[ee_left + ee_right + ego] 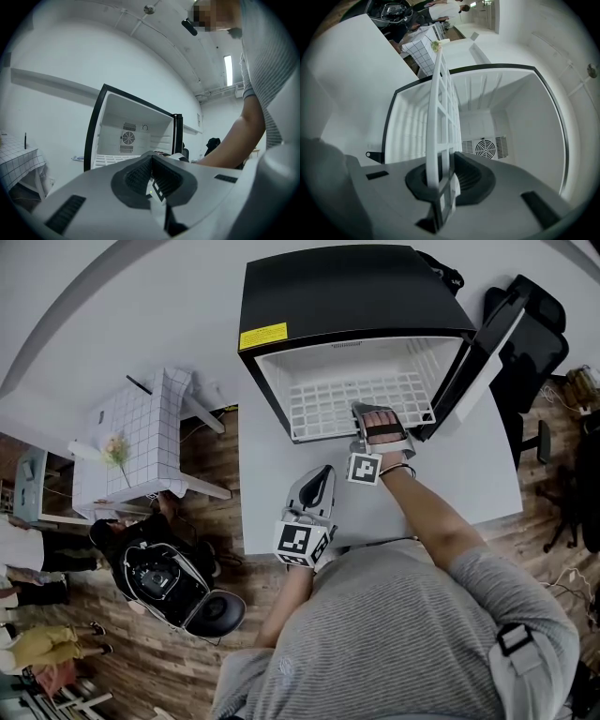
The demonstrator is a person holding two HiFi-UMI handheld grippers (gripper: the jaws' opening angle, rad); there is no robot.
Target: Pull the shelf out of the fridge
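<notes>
Shelf (440,108) front edge clamped in right tongs (443,179), left tongs (151,176) closed empty, fridge door (478,352) wide.

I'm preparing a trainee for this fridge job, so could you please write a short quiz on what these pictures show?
1. True or false: the fridge has its door standing open.
2. What do the jaws of the right gripper hold? A) the front edge of the shelf; B) the handle of a drawer; C) nothing.
3. Which gripper has its jaws shut on nothing, away from the fridge?

Key: 1 true; 2 A; 3 the left gripper.
</notes>
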